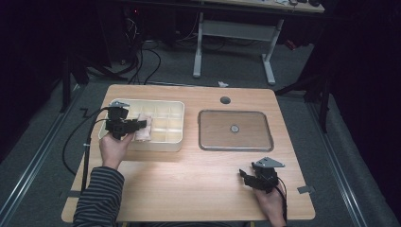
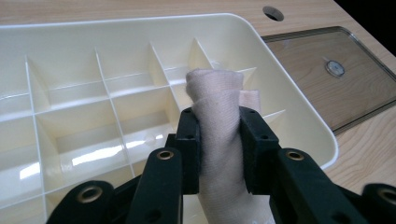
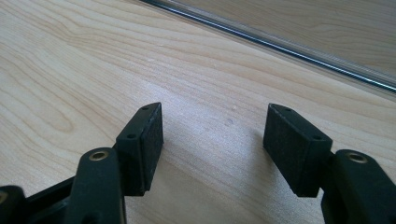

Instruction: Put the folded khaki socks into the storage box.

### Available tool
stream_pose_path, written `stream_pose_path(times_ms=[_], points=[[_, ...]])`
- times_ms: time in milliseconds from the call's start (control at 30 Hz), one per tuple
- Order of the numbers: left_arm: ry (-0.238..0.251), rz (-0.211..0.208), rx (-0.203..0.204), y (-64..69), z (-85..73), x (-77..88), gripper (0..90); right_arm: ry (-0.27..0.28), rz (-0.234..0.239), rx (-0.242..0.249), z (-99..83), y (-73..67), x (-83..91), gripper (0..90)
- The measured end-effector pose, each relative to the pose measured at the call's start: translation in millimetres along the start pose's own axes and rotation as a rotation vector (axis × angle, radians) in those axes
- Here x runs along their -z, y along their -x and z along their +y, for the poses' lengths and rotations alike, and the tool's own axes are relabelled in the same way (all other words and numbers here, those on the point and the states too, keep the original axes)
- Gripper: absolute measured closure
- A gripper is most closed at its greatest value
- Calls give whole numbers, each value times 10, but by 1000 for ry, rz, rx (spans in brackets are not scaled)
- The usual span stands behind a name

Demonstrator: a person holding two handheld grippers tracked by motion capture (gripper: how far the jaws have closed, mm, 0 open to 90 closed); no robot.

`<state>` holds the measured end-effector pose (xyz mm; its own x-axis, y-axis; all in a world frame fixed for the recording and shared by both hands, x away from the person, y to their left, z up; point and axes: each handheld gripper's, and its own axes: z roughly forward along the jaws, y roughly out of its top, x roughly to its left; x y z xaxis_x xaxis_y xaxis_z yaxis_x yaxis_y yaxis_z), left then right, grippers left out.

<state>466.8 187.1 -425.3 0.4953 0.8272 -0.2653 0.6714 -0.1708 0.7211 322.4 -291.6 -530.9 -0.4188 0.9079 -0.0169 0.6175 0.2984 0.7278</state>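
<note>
Jaws masking rolled cloth's [image 2: 218,140] lower sides

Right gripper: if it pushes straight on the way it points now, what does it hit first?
Probably the clear lid lying flat on the table. The right gripper is open with nothing between its fingers, aimed low across bare wood, and the lid's near edge crosses ahead. Depth is hard to judge.

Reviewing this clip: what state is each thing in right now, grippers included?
Left gripper: shut on the rolled cloth, over the organizer tray.
Rolled cloth: rolled up, held between the pads.
Organizer tray: uncovered, visible compartments bare.
Clear lid: off the tray, flat on the table.
Right gripper: open, holding nothing, over bare wood.
</note>
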Motion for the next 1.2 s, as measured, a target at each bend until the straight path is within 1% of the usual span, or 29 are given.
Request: stream_pose_path(times_ms=[133,167,233,267,467,600,633,700,933,1067,1200], points=[[-16,-25,14,-47,-2,-64,720,0,0,0,0,0,0,378],[-23,-22,17,-56,-5,-87,720,0,0,0,0,0,0,378],[-39,-4,6,-57,-13,-131,719,0,-1,0,0,0,0,377],[-44,-2,2,-59,-19,-152,719,0,-1,0,0,0,0,376],[-64,-6,9,-112,-33,-235,719,-1,-5,-2,0,-1,-1,369],[-91,-15,19,-158,-42,-277,716,-1,-5,-2,0,-1,-1,369],[-99,-16,26,-174,-47,-296,715,-1,-5,-2,0,-1,-1,369],[-105,-17,29,-189,-53,-320,714,-1,-5,-2,0,-1,0,369],[-126,-11,21,-217,-73,-398,715,-1,-5,-2,0,-1,0,369],[-126,-9,20,-235,-75,-413,715,-1,-5,-2,0,-2,0,368],[-131,-1,6,-238,-85,-428,715,-1,-5,-3,0,-2,0,368]])
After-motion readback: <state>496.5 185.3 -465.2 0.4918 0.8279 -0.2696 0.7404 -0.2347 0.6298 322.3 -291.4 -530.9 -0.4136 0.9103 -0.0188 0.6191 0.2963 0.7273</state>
